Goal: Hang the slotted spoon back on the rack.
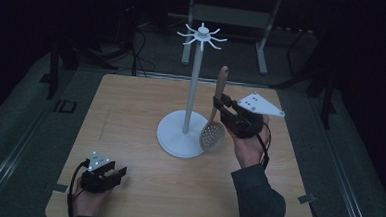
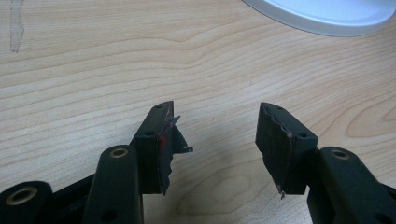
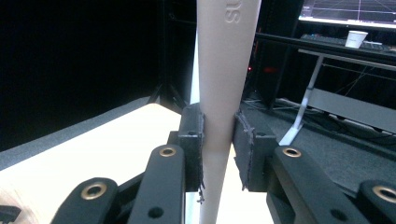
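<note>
A beige slotted spoon (image 1: 214, 122) hangs upright in my right gripper (image 1: 220, 106), its perforated bowl low over the rim of the white stand's round base (image 1: 172, 132). In the right gripper view both pads press on the spoon's handle (image 3: 224, 84). The white stand (image 1: 195, 83) has a tall pole topped by a ring of hooks (image 1: 203, 36); the handle's tip reaches partway up the pole, to its right. My left gripper (image 1: 115, 170) rests on the table near the front left edge, open, with nothing between its fingers (image 2: 159, 140) and bare wood below.
The wooden table (image 1: 130, 115) stands on a grey floor. A desk frame (image 1: 235, 20) is behind it in the dark. A sliver of the stand's base (image 2: 322, 14) shows ahead of the left gripper. A monitor and a white cup (image 3: 356, 39) sit far off.
</note>
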Motion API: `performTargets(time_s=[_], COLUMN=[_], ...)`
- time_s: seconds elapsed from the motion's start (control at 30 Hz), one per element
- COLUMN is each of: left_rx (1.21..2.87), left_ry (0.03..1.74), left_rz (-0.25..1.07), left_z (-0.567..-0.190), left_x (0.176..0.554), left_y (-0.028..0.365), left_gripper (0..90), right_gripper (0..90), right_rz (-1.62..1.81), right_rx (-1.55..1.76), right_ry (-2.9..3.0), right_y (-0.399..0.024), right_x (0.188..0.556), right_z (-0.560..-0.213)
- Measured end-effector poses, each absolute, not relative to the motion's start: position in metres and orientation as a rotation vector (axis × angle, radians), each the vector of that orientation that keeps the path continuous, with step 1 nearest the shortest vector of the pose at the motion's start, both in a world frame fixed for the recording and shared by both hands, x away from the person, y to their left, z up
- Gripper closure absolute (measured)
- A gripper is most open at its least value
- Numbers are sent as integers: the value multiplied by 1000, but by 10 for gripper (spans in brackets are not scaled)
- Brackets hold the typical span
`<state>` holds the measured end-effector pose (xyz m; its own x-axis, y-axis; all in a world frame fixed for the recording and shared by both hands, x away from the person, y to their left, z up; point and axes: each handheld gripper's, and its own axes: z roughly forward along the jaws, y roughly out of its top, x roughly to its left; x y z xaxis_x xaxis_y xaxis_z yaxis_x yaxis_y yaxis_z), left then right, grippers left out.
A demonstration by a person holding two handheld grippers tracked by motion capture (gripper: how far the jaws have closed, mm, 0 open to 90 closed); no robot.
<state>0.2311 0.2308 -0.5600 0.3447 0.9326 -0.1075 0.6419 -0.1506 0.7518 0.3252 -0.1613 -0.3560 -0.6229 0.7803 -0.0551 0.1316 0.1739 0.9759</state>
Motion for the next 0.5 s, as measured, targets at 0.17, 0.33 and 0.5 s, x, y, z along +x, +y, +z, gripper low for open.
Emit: performTargets(time_s=[0.17,0.33,0.5], left_rx=[1881,1881,1878], left_ry=[1380,1381,1381], left_rz=[506,506,505], left_z=[-560,-560,-560], left_x=[231,231,231], left_y=[231,231,231], left_gripper=[476,476,476], right_gripper=[737,737,737], right_rz=[1494,1488,1511], right_rx=[856,857,887], right_ry=[1886,1888,1880], right_y=[-161,-159,-159], right_x=[327,330,339], right_z=[-351,-347,-344])
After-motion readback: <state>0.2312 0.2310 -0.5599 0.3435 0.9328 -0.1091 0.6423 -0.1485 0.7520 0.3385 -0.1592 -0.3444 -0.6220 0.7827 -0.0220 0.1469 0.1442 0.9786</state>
